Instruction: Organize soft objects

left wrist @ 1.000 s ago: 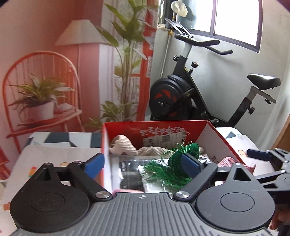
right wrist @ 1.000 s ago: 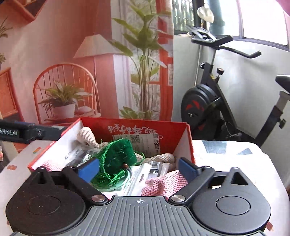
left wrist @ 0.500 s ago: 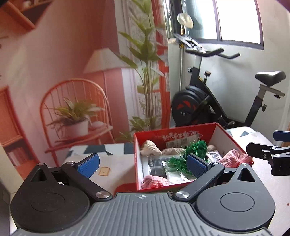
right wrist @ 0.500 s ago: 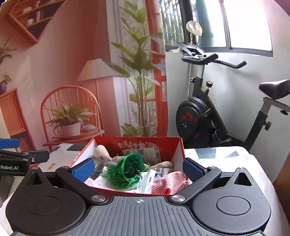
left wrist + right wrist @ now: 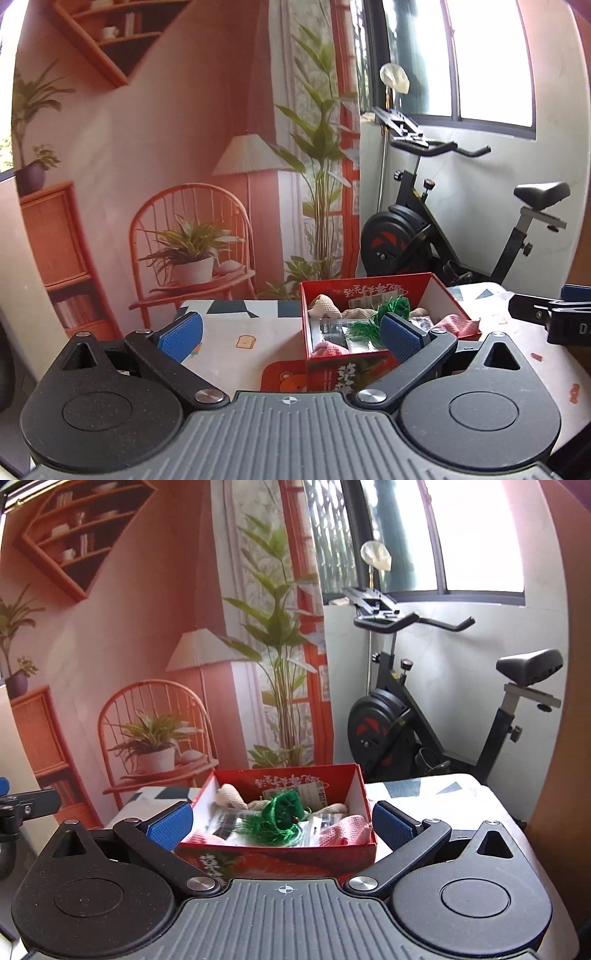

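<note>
A red cardboard box (image 5: pixel 258 856) (image 5: pixel 439 293) stands on the patterned table. Inside lie a green fringed soft item (image 5: pixel 280 814) (image 5: pixel 369 321), pink knitted cloths (image 5: pixel 343 830) (image 5: pixel 327 349), a beige knitted piece (image 5: pixel 229 797) (image 5: pixel 325 310) and clear plastic packets (image 5: pixel 225 821). My left gripper (image 5: pixel 291 334) is open and empty, pulled back with the box beyond its right finger. My right gripper (image 5: pixel 282 823) is open and empty too, with the box seen between its blue pads (image 5: pixel 170 825). Each gripper shows at the edge of the other's view.
The tablecloth (image 5: pixel 236 350) has small printed pictures and a red mat (image 5: pixel 282 376) under the box's front. Behind the table hang a printed backdrop with a chair and plants (image 5: pixel 192 251). An exercise bike (image 5: pixel 406 716) stands at the back right by the window.
Both grippers have drawn back and risen from the box, which now looks smaller and farther. The green item stays in the box. More of the table shows.
</note>
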Motion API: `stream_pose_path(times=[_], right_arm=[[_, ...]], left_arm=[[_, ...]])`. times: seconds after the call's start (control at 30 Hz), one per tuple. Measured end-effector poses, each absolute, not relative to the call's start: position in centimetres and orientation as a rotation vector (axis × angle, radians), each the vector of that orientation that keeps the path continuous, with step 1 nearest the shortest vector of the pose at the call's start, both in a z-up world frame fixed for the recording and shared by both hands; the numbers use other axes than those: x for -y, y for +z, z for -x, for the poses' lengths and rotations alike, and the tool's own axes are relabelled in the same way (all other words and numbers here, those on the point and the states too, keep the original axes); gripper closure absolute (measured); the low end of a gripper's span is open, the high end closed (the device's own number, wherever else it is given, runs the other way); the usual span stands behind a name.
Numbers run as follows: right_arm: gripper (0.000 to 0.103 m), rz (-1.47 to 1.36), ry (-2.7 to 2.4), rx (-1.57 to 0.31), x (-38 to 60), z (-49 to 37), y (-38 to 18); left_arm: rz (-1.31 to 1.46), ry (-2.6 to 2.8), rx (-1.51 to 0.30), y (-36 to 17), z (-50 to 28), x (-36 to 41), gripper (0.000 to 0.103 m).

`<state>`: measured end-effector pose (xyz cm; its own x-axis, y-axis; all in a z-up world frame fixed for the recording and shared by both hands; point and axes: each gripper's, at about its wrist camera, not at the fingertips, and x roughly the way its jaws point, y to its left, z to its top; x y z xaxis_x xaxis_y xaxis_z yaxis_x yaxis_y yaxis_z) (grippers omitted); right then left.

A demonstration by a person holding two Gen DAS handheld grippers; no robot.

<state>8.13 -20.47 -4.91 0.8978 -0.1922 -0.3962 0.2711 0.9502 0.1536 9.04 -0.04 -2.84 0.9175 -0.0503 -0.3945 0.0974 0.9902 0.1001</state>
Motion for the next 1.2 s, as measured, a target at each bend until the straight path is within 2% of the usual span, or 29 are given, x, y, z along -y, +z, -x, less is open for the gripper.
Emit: stream_pose_path(times=[0.4,1.2], right_arm=[[0.000,-0.167,-0.227,-0.315,15.7,-0.2,-0.8],[0.000,-0.172,-0.238,-0.316,15.8,1.3,-0.6]], left_arm=[[-0.083,-0.063,-0.342,-0.3,-1.6,-1.0,0.000],[-0.067,0.014,-0.324,-0.1,-0.8,-1.6,0.000]])
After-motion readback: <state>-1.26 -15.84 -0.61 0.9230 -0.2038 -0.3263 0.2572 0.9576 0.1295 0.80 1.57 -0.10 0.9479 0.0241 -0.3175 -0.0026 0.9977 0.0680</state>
